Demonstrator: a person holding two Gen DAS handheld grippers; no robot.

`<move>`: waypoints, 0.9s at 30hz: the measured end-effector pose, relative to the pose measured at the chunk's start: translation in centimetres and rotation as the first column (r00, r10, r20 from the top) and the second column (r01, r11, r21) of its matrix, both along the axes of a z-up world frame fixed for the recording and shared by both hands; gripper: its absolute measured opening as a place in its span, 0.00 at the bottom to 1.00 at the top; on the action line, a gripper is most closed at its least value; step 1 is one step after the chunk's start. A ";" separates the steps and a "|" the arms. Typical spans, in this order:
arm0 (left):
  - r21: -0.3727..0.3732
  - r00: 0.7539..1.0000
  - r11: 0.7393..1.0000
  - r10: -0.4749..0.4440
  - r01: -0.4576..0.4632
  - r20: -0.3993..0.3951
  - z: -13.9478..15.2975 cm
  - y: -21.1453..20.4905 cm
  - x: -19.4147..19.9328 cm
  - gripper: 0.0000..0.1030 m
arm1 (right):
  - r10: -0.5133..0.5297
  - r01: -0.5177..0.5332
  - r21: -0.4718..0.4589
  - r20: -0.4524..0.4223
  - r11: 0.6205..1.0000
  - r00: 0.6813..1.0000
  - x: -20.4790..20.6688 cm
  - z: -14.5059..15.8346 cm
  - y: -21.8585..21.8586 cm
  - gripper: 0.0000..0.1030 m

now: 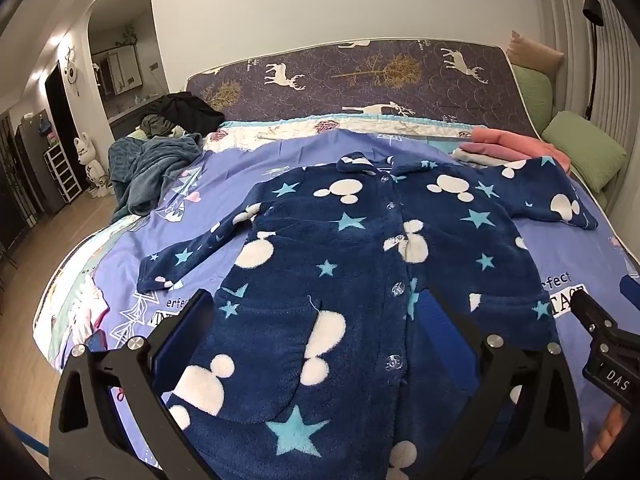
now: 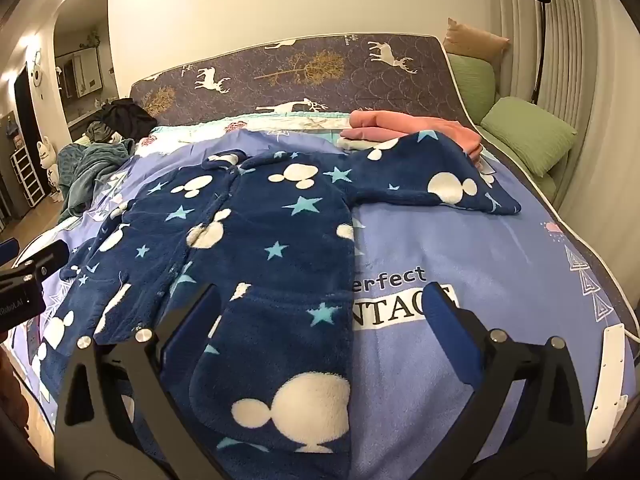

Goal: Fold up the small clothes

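A small navy fleece pajama top (image 1: 360,264) with white mouse heads, blue stars and clear buttons lies flat and buttoned on the lilac bedspread (image 1: 120,248), sleeves spread to both sides. My left gripper (image 1: 316,312) hovers open over its lower half, nothing between the fingers. In the right wrist view the same top (image 2: 248,232) fills the left and middle. My right gripper (image 2: 320,304) hangs open above the top's right hem and the bare bedspread (image 2: 460,248). The right gripper's tip (image 1: 592,316) shows at the edge of the left wrist view, the left one (image 2: 36,268) at the edge of the right.
Folded pink clothes (image 1: 508,142) lie stacked at the far right by the top's sleeve. A teal blanket (image 1: 152,168) and dark clothes (image 1: 180,110) are heaped at the far left. Green pillows (image 2: 524,132) and a floor lamp (image 2: 538,20) stand to the right. The bed's left edge drops to wood floor.
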State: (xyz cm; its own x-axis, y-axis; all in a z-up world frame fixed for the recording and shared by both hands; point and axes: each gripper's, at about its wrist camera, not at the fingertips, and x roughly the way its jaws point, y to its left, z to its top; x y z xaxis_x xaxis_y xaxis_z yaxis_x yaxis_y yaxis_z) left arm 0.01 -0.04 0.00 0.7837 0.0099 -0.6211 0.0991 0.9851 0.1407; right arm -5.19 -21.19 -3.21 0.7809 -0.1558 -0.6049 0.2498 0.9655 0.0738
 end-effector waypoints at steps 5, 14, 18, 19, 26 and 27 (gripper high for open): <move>0.005 1.000 1.000 0.002 -0.002 0.012 0.1 -0.3 -0.1 0.99 | -0.001 0.001 -0.007 0.018 1.000 1.000 -0.2 0.1 0.4 0.98; 0.009 1.000 1.000 -0.007 0.007 0.012 -0.6 -0.5 0.1 0.99 | 0.020 -0.019 -0.040 0.026 0.999 0.999 0.5 0.8 0.8 0.98; 0.015 1.000 1.000 -0.005 0.005 0.013 -0.4 -0.8 -0.1 0.99 | 0.024 -0.023 -0.047 0.021 0.999 1.000 0.8 1.0 1.0 0.98; 0.014 1.000 1.000 -0.008 0.008 0.015 -0.5 -0.7 -0.3 0.99 | 0.024 -0.023 -0.052 0.022 0.998 0.999 0.8 1.0 1.1 0.98; 0.008 1.000 1.000 -0.015 0.015 0.015 -0.3 -0.8 -0.5 0.99 | 0.036 -0.034 -0.068 0.032 0.997 0.999 0.9 1.6 1.7 0.98; 0.009 1.000 1.000 -0.016 0.016 0.016 -0.3 -0.9 -0.6 0.99 | 0.036 -0.034 -0.070 0.033 0.997 0.999 0.9 1.7 1.7 0.98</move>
State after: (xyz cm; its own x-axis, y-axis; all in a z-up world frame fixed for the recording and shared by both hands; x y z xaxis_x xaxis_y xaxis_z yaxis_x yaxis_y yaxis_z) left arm -0.60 -0.93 -0.26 0.7935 0.0022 -0.6086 0.1129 0.9821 0.1508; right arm -4.28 -19.46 -1.53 0.8067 -0.1685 -0.5664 0.2141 0.9767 0.0143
